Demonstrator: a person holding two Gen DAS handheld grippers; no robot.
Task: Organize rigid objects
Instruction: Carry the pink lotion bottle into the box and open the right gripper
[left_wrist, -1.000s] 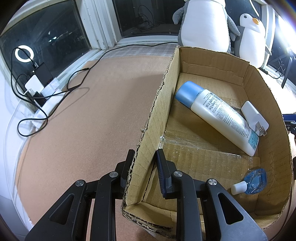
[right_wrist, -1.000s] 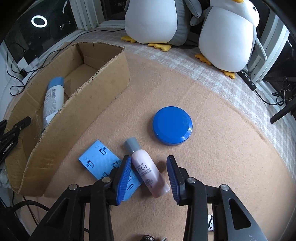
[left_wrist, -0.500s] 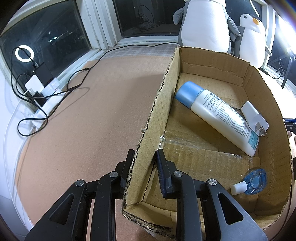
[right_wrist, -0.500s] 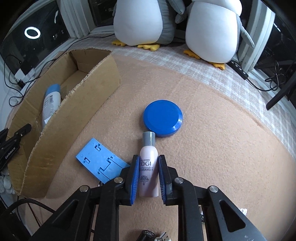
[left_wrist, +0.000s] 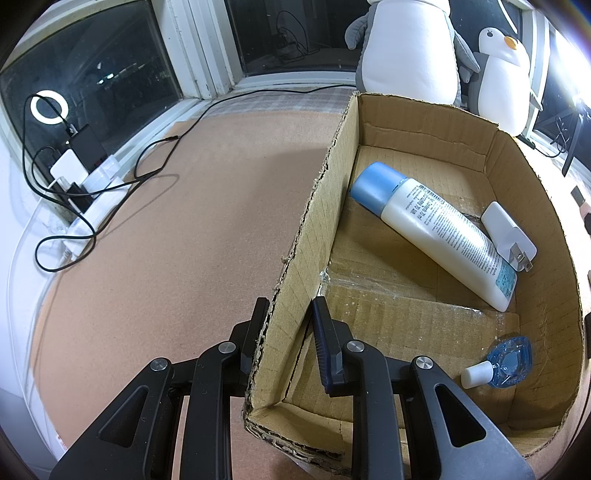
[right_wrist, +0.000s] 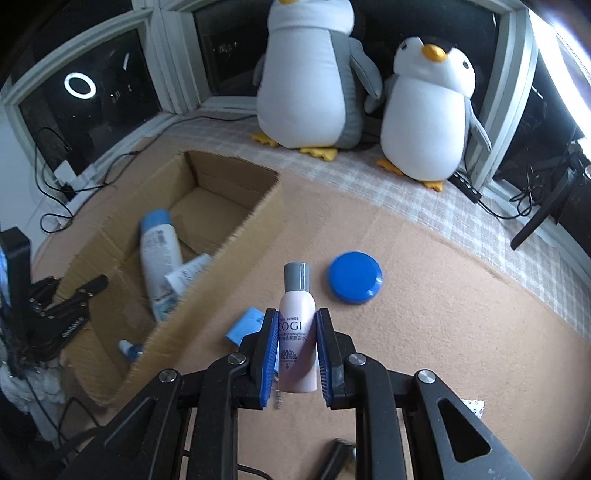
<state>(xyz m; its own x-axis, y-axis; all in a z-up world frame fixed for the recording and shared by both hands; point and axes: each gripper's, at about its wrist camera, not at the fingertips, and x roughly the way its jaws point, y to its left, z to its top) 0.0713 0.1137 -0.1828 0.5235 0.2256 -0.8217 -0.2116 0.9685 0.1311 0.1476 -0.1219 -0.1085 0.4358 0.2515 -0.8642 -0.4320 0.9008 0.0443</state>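
My left gripper is shut on the left wall of the cardboard box, one finger outside and one inside. The box holds a white bottle with a blue cap, a white plug adapter and a small clear blue bottle. My right gripper is shut on a pink bottle with a grey cap, held lifted above the mat to the right of the box. A round blue lid and a blue flat piece lie on the mat below.
Two plush penguins sit at the back by the window. Cables and a power strip lie at the mat's left edge. The left gripper shows at the left in the right wrist view. A small dark object lies near the front.
My right gripper closed on the pink bottle and lifted it off the mat, moving up and toward the box. The left gripper and box have stayed put.
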